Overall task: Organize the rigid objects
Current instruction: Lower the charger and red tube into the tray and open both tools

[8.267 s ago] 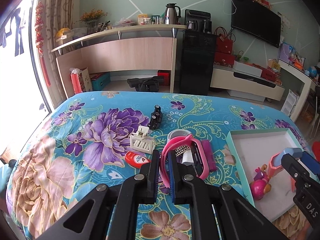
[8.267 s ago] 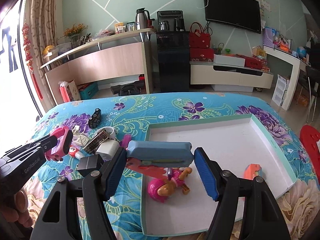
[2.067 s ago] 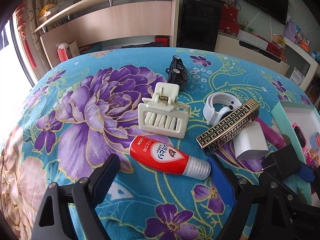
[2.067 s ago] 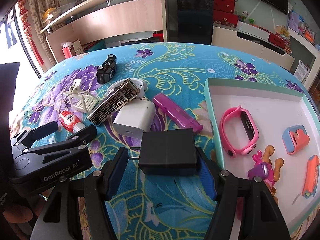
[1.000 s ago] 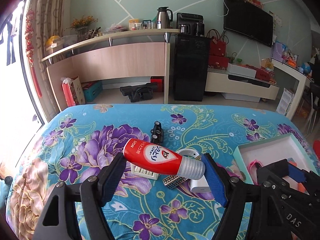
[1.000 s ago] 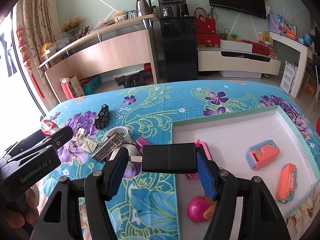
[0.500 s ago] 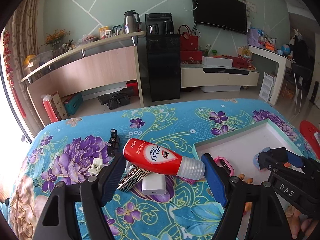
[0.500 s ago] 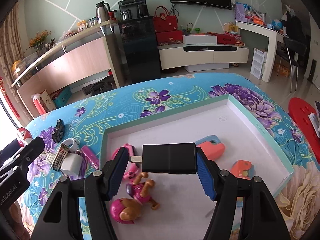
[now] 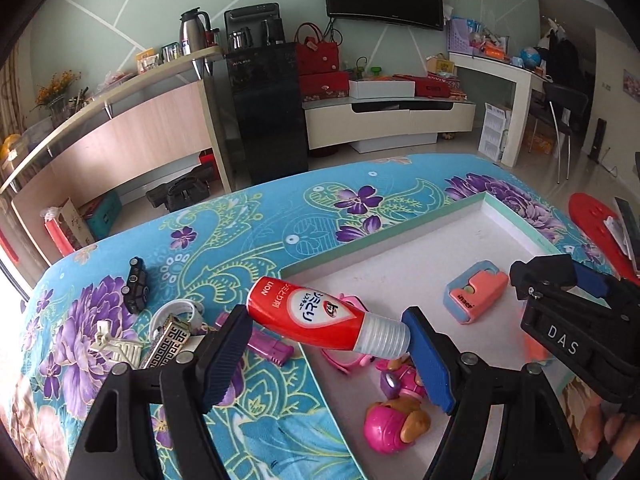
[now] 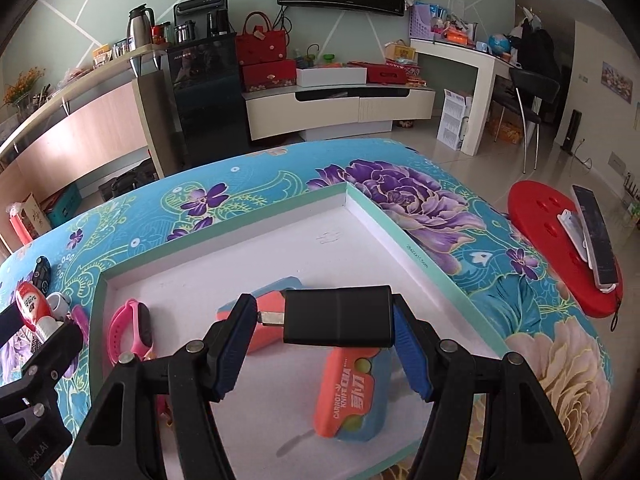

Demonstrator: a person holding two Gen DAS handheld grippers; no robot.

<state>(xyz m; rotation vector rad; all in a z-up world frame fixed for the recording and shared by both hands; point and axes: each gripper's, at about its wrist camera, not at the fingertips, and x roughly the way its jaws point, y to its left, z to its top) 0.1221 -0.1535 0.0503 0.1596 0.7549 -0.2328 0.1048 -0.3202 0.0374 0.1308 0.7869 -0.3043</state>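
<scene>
While both grippers hung over the tray (image 10: 436,276), each had something pinched between its blue pads. The left gripper (image 9: 326,344) clamped a red tube (image 9: 308,314) end to end, its red base against the left pad and its clear ribbed cap against the right one; the tube lay tilted, cap end lower, above the tray's near-left corner. The right gripper (image 10: 324,328) gripped a black box (image 10: 338,316) crosswise, with a small metal tab sticking out of its left end toward the left pad. The box sat level above the middle of the tray.

On the white tray floor lay a pink watch (image 10: 134,332) near the left wall, an orange-and-blue cutter (image 10: 352,396) marked "CARROT KNIFE" under the black box, and a second orange-and-blue piece (image 9: 474,294) farther back. A pink toy figure (image 9: 394,418) lay near the tray's front edge in the left view.

Outside the tray, on the floral cloth (image 9: 248,236), a cluster stayed to the left: a black toy car (image 9: 135,290), a white band (image 9: 178,310), a patterned gold-and-black bar (image 9: 164,340), a cream clip (image 9: 116,346) and a magenta stick (image 9: 268,344). The car stood apart from the rest, farther back.
</scene>
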